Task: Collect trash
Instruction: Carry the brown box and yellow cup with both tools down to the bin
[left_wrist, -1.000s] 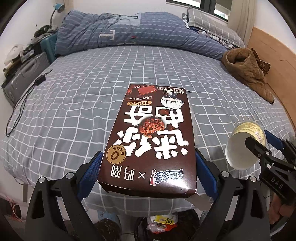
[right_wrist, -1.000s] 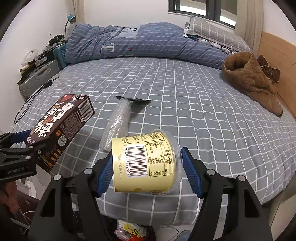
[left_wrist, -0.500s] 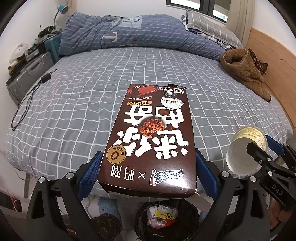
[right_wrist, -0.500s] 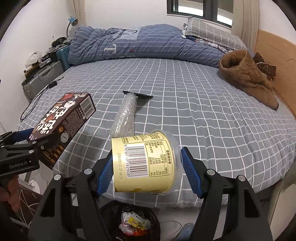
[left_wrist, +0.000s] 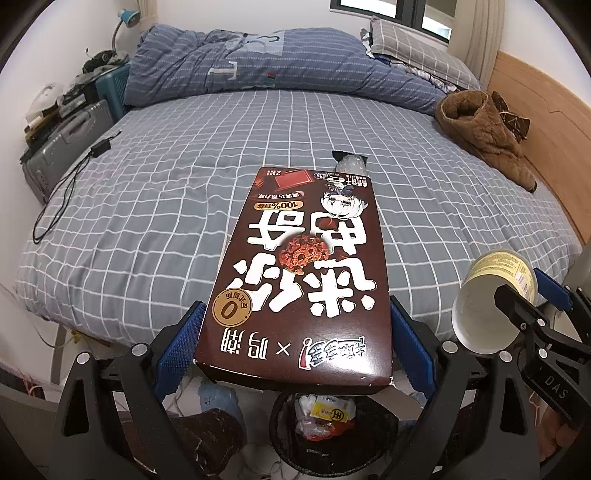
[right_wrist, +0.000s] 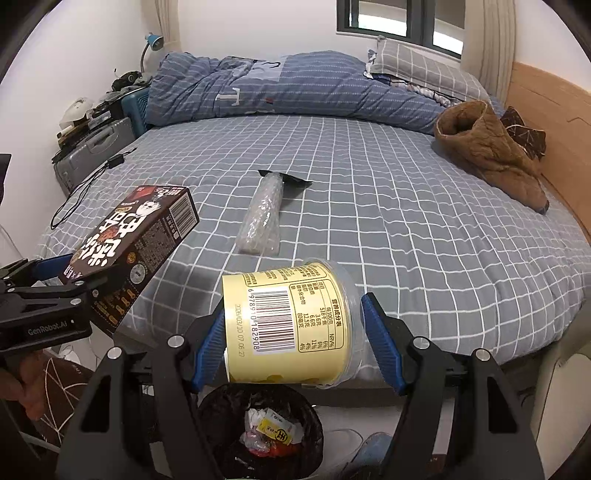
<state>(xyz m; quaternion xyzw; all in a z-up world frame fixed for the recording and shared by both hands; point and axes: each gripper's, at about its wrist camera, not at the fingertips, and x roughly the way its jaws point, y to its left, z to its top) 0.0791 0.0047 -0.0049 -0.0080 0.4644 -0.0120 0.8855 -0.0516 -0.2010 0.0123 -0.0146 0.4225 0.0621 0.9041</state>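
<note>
Both hands have drawn back from the bed (left_wrist: 147, 206); the trash bin (right_wrist: 229, 413) now shows fully below. Left gripper (left_wrist: 295, 350) fingers clamp the brown box (left_wrist: 295, 266); right gripper (right_wrist: 291, 343) fingers clamp the yellow cup (right_wrist: 288, 321). Clear wrapper (right_wrist: 262, 214) remains mid-bed. Drops look imminent.

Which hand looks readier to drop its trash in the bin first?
Probably the right. The right gripper holds the yellow cup almost directly above the open trash bin. The left gripper holds the brown box, which is long and mostly reaches over the bed.
</note>
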